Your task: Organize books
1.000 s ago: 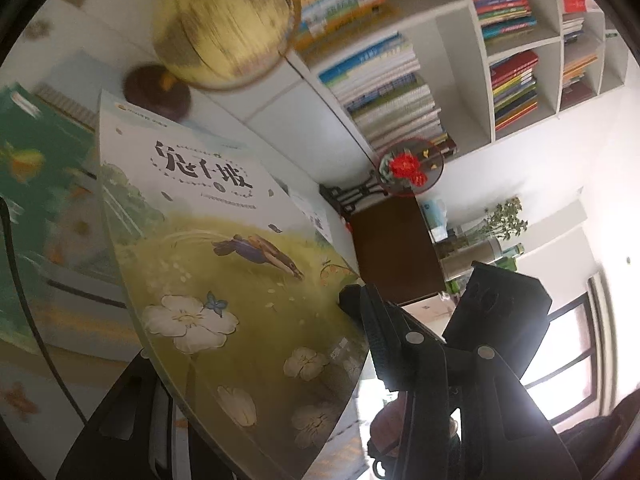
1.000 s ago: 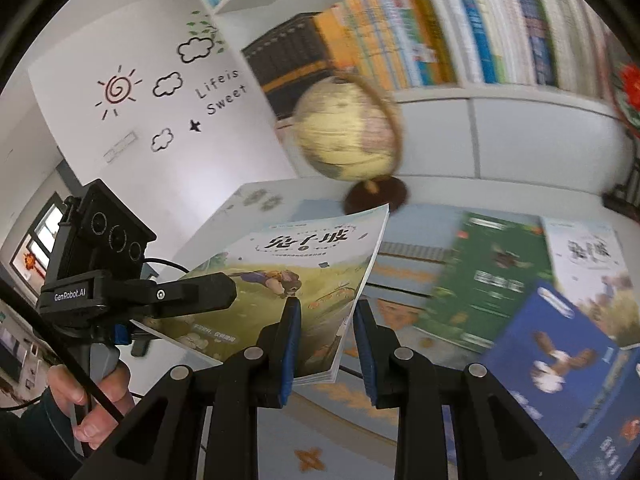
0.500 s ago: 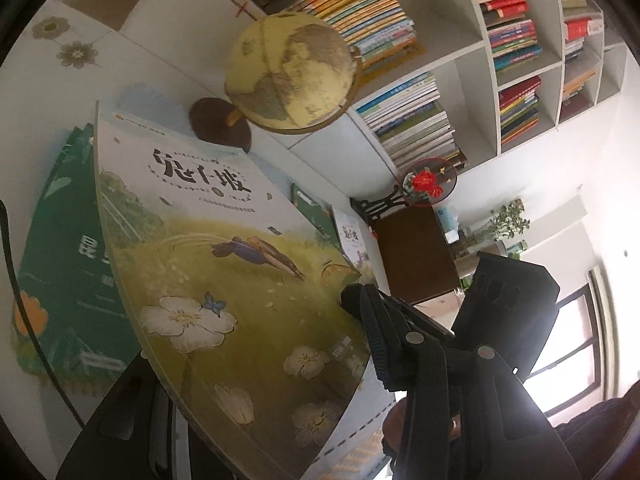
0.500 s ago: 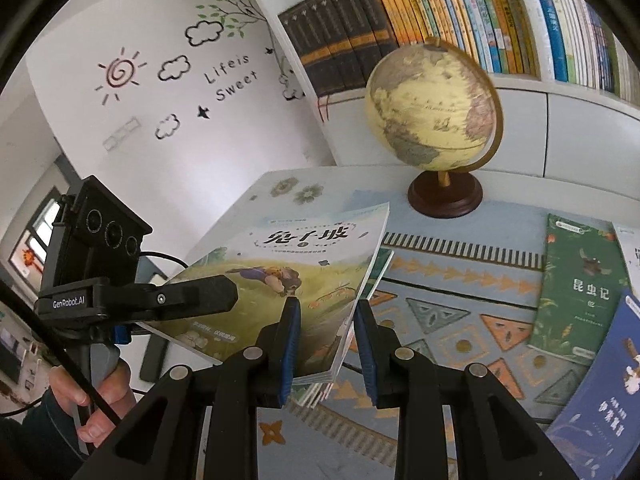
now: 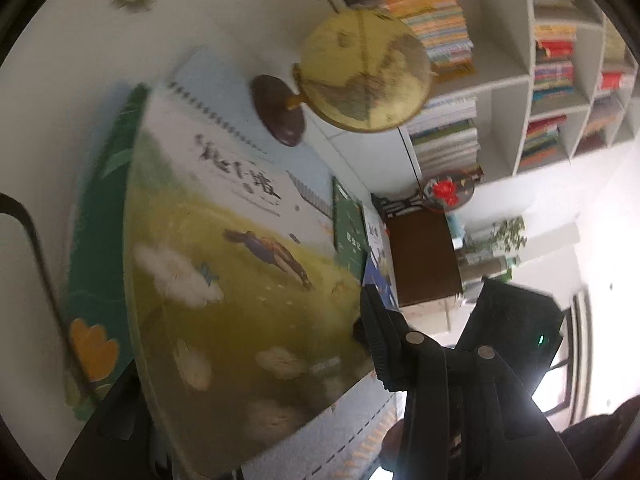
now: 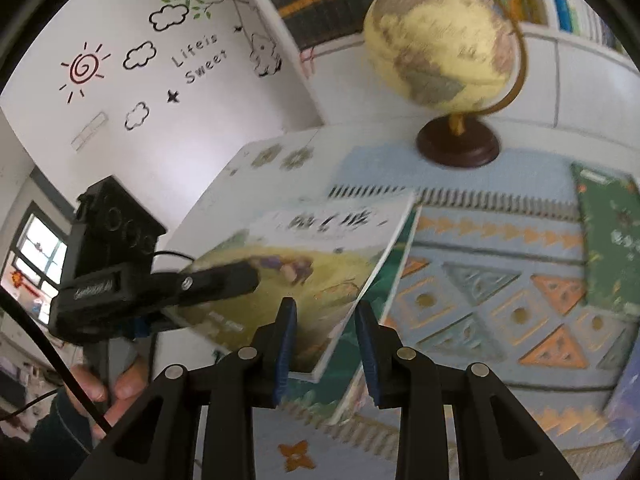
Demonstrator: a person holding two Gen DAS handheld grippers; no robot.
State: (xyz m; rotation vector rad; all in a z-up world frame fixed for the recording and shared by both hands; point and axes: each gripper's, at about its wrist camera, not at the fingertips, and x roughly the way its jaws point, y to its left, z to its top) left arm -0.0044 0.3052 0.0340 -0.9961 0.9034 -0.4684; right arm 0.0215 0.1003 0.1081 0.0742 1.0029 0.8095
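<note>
A picture book [image 5: 240, 260] with a yellow meadow cover hangs tilted just above a green book [image 5: 104, 260] lying on the table. My left gripper [image 5: 260, 320] is shut on it and its jaws are opening. One finger [image 5: 380, 340] presses on the cover and the other is hidden under the book. In the right wrist view the same picture book [image 6: 304, 252] has its near corner between the fingers of my right gripper [image 6: 326, 312], the blue left pad against the cover. The left gripper [image 6: 248, 280] clamps the book's far edge there, over the green book [image 6: 384, 300].
A globe [image 6: 440, 44] on a dark round base stands at the back of the patterned mat [image 6: 500, 300]. Another green book [image 6: 608, 240] and a blue book [image 6: 628, 400] lie to the right. Filled bookshelves [image 5: 552, 60] line the wall. A hand [image 6: 108, 388] holds the left gripper.
Both grippers have carried the picture book leftward across the table and lower, so it now hovers over the green book. The globe has slid to the right in the right wrist view.
</note>
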